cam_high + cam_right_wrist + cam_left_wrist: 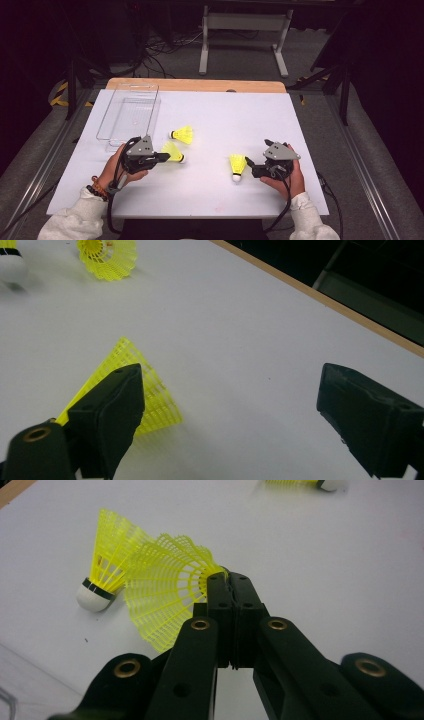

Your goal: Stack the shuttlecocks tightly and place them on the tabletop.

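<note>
A: High view, taken from the left: a clear plastic tray (131,116) is seen at the desk's (225,190) far left corner, lying lengthwise along the left edge. Just in front of it, the left gripper (163,157) is held in the left hand (117,167).

B: How are its jaws seen in the left gripper view?

A: Pressed together on the skirt rim of a held shuttlecock (167,592), whose yellow mesh is fanned out to the left of the jaws. A second shuttlecock (107,562) is seen just behind it, lying on the desk with its white cork low and to the left.

B: And toward the middle?

A: That second shuttlecock is placed a little farther back, between the tray and the desk's centre. Right of centre, a third shuttlecock (237,166) is lying near the front edge, cork toward the front.

B: The right side?

A: The right gripper (248,162) is held just beside it, jaws spread wide; in the right gripper view the yellow skirt is partly covered by the left-hand jaw, and nothing is pinched.
</note>
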`<control>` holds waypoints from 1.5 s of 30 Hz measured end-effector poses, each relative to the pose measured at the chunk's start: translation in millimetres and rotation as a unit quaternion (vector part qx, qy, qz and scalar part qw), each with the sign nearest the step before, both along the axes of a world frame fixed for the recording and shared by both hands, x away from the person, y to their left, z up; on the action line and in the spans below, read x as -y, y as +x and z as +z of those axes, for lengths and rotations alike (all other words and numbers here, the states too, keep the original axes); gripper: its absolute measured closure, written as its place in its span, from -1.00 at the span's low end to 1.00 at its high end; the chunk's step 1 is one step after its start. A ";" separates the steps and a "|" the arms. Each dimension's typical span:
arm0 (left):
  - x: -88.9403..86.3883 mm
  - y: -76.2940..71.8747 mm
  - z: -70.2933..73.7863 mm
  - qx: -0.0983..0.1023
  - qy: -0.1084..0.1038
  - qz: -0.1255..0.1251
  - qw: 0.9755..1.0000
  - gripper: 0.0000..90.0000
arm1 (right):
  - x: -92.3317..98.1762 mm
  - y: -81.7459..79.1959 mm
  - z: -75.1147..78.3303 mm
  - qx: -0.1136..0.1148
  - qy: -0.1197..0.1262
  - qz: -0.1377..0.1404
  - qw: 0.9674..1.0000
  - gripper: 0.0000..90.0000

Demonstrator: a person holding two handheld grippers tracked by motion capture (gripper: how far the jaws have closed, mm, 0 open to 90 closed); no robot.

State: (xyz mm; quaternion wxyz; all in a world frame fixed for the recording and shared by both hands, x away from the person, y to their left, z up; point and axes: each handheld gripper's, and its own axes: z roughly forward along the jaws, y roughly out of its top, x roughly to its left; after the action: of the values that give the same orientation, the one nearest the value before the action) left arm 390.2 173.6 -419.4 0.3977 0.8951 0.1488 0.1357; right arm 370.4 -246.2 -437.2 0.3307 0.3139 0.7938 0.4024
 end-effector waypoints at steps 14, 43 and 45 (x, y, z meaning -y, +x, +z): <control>-24.0 -4.9 4.3 -0.002 -0.013 0.018 1.000 0.99 | -0.3 -2.0 3.6 0.005 0.008 -0.003 1.000 -0.71; 81.5 7.9 8.3 0.004 0.027 -0.090 0.996 0.93 | -4.3 -2.6 0.3 -0.007 0.003 0.005 1.000 -0.71; 94.2 9.5 6.7 0.002 0.039 -0.098 0.994 0.93 | -4.6 -2.8 -0.6 -0.008 0.000 0.007 1.000 -0.72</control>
State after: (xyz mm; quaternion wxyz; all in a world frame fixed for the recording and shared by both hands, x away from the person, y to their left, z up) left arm 399.6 79.4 -412.7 0.3741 0.9200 0.0538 0.1040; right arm 367.6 -241.6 -437.7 0.3211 0.3116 0.7988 0.4022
